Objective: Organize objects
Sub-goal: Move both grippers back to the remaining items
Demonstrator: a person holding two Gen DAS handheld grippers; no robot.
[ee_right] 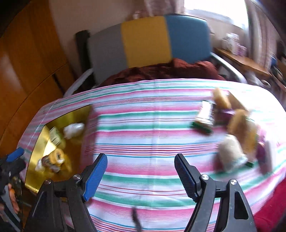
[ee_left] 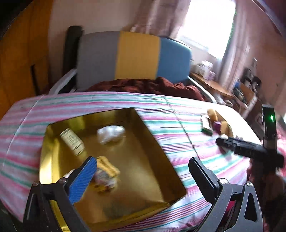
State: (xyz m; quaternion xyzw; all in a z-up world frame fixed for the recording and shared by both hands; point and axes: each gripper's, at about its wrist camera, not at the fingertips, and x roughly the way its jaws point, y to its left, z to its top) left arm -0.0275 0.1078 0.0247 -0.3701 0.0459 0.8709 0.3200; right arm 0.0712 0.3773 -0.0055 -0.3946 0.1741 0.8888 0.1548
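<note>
A striped cloth [ee_right: 153, 125] in pink, green and white covers the bench. Behind it stands a chair [ee_left: 135, 55] whose backrest is banded grey, yellow and blue, with a dark red blanket [ee_left: 148, 85] bunched on its seat. To the left is a wooden wardrobe [ee_right: 26, 58]. At the back right, a pale curtain [ee_left: 160, 16] hangs beside a bright window [ee_left: 205, 25], and under it runs a wooden shelf [ee_left: 212, 85] with blurred small items on it.
</note>
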